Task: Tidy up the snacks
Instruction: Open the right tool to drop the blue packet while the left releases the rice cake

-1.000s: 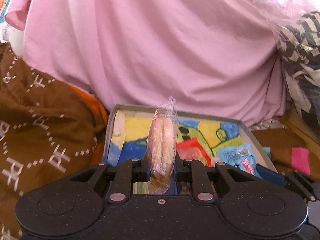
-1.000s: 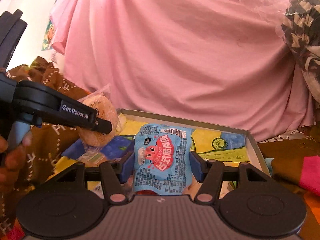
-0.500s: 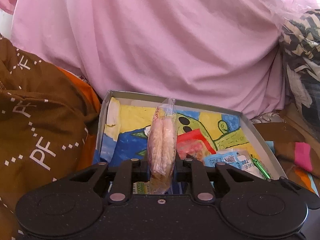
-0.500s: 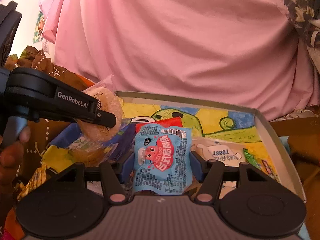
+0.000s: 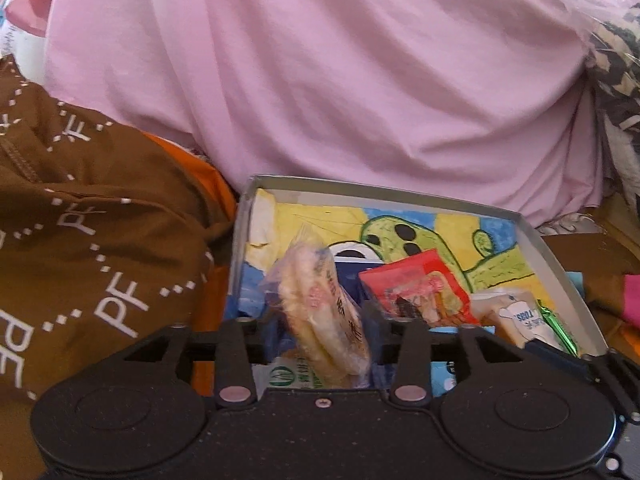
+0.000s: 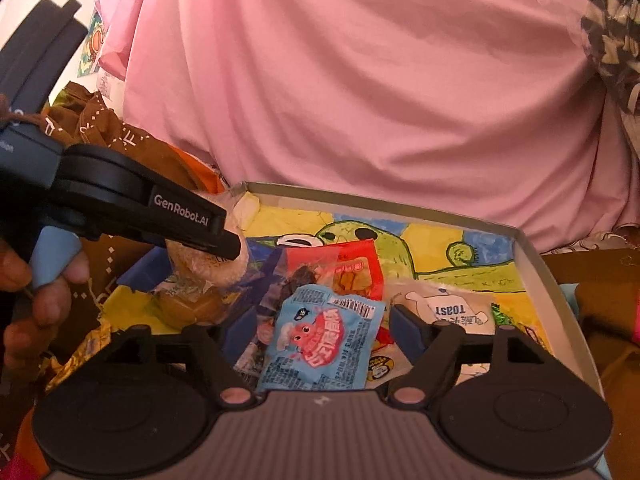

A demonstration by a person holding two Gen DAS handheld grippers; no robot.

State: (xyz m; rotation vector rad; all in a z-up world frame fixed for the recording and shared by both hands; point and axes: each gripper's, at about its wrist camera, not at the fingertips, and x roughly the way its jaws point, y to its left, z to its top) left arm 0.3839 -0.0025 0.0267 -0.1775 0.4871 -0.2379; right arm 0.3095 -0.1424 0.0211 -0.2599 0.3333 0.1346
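Observation:
A grey-rimmed box [image 5: 400, 194] [image 6: 360, 200] lined with a colourful cactus drawing holds the snacks. My left gripper [image 5: 322, 320] hovers over its left part, jaws open. A round cake in clear wrap [image 5: 320, 312] leans tilted and loose between them. In the right wrist view the left gripper [image 6: 236, 246] comes in from the left with the round cake [image 6: 208, 264] at its tips. My right gripper [image 6: 320, 328] is open over the box's near middle. A blue packet with a red cartoon [image 6: 320, 340] lies tilted between its fingers, apart from both pads.
A red packet [image 5: 416, 284] [image 6: 340, 264], a white toast packet [image 5: 516, 316] [image 6: 452, 308] and a green wrapper [image 5: 556, 320] lie in the box. Brown patterned cloth [image 5: 100, 260] bunches on the left, pink cloth [image 5: 320, 80] rises behind. A hand [image 6: 40, 292] holds the left gripper's handle.
Both grippers dropped lower over the box and their jaws spread. The round cake and the blue packet, held upright before, now tilt loose between the fingers.

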